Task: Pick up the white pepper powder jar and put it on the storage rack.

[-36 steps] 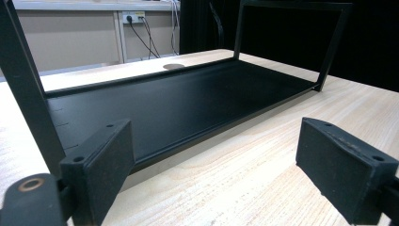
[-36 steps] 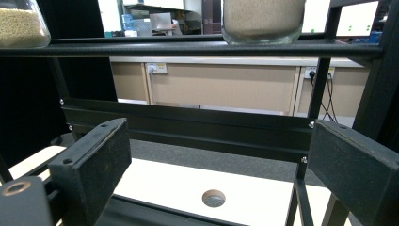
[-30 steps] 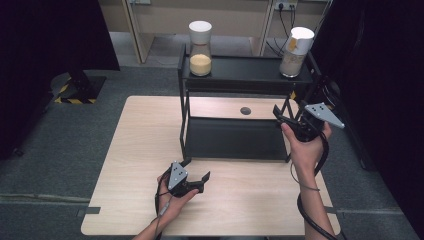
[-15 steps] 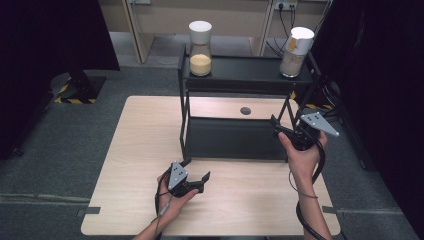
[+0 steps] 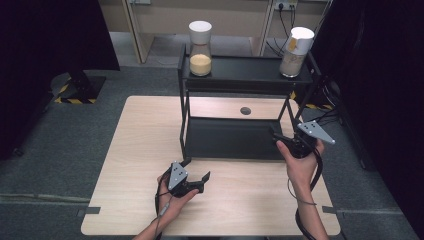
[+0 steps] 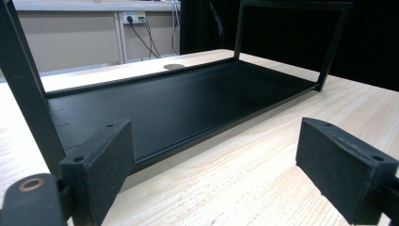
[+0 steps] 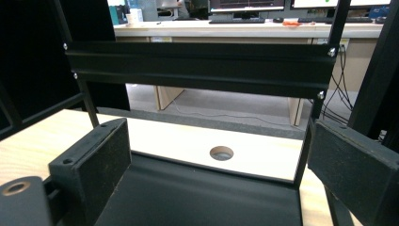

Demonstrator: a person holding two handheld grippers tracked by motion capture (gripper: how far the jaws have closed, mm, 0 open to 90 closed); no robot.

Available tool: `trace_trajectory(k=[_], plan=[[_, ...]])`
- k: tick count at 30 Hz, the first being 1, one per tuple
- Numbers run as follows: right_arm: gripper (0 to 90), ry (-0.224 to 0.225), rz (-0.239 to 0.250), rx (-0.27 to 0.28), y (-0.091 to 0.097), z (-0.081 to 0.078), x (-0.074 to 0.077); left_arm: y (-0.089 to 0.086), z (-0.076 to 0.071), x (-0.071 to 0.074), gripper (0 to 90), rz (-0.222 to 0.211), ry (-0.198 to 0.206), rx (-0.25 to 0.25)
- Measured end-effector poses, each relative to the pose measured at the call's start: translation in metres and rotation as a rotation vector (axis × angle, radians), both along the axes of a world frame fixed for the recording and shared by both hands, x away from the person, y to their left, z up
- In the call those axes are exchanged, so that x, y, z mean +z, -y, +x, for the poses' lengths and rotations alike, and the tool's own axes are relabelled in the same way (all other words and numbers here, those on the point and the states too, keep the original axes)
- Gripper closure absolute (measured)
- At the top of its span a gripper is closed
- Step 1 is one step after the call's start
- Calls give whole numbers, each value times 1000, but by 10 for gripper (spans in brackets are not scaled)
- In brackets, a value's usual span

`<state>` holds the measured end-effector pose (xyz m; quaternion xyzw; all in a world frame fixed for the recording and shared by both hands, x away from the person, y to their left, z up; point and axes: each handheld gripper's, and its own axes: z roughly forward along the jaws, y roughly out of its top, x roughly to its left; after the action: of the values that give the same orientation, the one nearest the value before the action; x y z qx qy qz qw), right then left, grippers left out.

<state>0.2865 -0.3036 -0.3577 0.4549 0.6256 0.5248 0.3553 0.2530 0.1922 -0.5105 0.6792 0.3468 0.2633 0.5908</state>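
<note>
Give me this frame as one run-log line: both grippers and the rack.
left gripper: open, empty, low over table | right gripper: open, empty, at right end of black rack | two jars on top shelf, untouched

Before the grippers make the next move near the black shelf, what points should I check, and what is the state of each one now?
1. Left gripper open and holding nothing: ok, its jaws stand wide apart in the left gripper view.
2. Right gripper open and holding nothing: ok, wide gap in the right gripper view.
3. Lower shelf bare for a placement: ok.
4. Left jar upright on the top shelf, lid on: ok.
5. Right jar upright, lid on: ok, but it stands near the shelf's right end.
6. Lids firmly shut: cannot tell.
</note>
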Motion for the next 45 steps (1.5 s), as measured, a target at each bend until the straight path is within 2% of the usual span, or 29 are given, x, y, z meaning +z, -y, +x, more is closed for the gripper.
trace_trajectory(k=[18, 45], plan=[[68, -33, 14, 18, 3, -5, -23, 0, 0, 0, 115, 3, 0, 0], [76, -91, 18, 9, 10, -13, -51, 0, 0, 0, 115, 3, 0, 2]])
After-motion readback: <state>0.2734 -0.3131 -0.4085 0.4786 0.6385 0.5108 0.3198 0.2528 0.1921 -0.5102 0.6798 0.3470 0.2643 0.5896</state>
